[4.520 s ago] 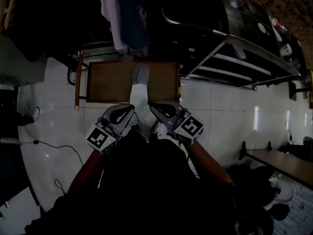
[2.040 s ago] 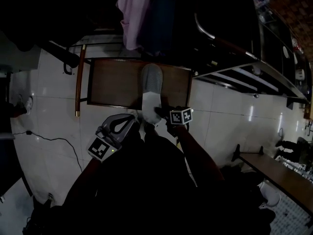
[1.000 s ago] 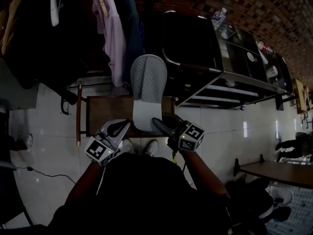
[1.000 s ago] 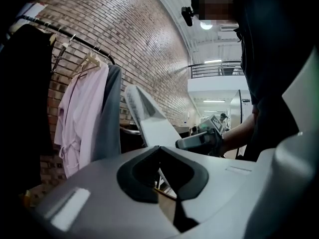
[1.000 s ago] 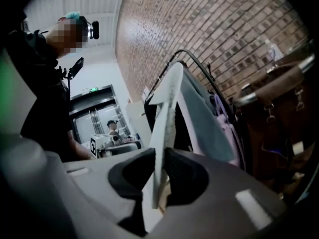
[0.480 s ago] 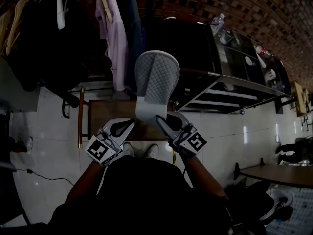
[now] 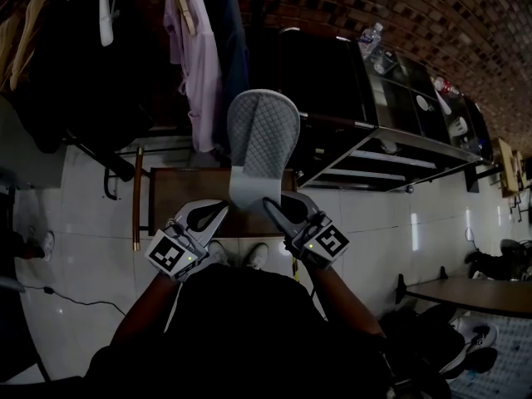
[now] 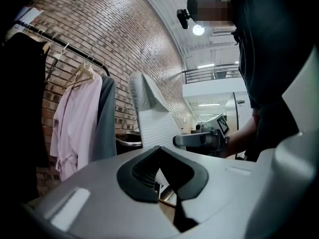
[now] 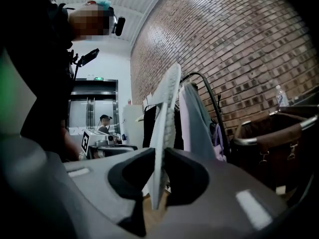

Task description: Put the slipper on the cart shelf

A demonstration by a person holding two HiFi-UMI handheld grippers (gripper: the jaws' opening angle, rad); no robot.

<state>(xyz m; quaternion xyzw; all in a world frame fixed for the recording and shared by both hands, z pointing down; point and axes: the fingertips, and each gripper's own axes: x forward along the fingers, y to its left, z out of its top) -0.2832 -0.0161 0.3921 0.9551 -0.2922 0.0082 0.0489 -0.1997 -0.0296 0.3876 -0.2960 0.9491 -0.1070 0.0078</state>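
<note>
A grey slipper (image 7: 263, 144) stands upright in the air with its quilted insole facing me. My right gripper (image 7: 278, 209) is shut on its heel end; in the right gripper view the slipper (image 9: 165, 118) runs edge-on between the black pads (image 9: 185, 176). My left gripper (image 7: 214, 214) hangs just left of it, shut and empty. In the left gripper view the slipper (image 8: 152, 116) and the right gripper (image 8: 199, 140) show beyond the left gripper's (image 8: 159, 153) tips. The black cart (image 7: 366, 81) with its metal shelves (image 7: 391, 166) stands to the right.
A low wooden stool (image 7: 187, 191) sits on the white tiled floor under the slipper. A clothes rail with a pink robe (image 7: 193, 56) and dark garments hangs behind it. A cable (image 7: 79, 302) lies at the left, and a table (image 7: 470, 293) stands at the right.
The slipper lay on the wooden stool; the right gripper closed on its heel and lifted it upright. In the last second both grippers rose a little and the slipper rolled slightly.
</note>
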